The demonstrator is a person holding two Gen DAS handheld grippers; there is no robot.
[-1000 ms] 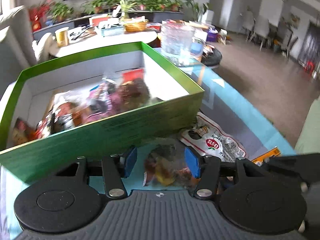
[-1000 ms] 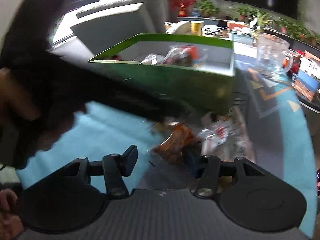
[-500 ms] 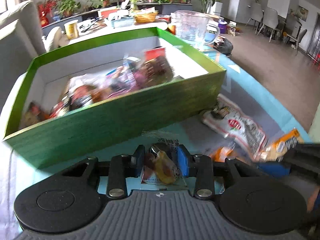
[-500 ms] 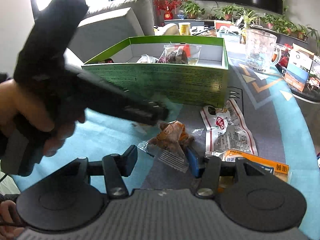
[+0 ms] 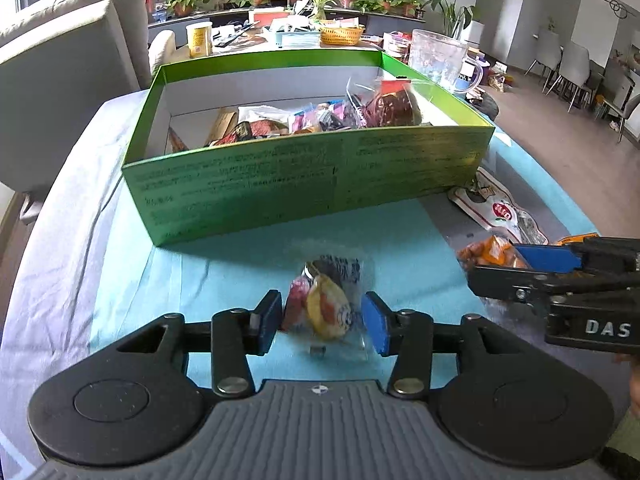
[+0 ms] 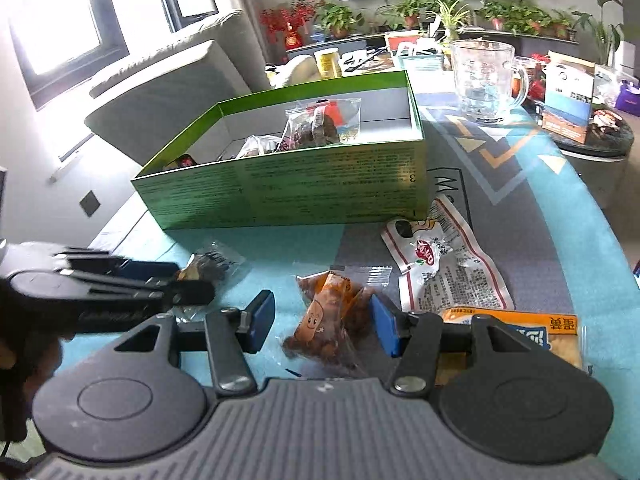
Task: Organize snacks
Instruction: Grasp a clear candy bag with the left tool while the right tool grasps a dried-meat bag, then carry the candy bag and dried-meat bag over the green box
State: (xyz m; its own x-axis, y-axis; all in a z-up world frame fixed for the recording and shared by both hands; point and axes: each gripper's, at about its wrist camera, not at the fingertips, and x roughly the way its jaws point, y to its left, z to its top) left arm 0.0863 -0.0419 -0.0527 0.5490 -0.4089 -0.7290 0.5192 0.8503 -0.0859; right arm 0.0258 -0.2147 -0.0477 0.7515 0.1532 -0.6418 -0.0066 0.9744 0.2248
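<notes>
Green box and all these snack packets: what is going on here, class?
A person with a two-finger gripper in each hand is sorting snacks into the green box, which already holds several packets. The left gripper is open around a small clear packet lying on the cloth; the right gripper is open around an orange packet. Neither is gripped. A white packet and a yellow packet lie outside the box.
</notes>
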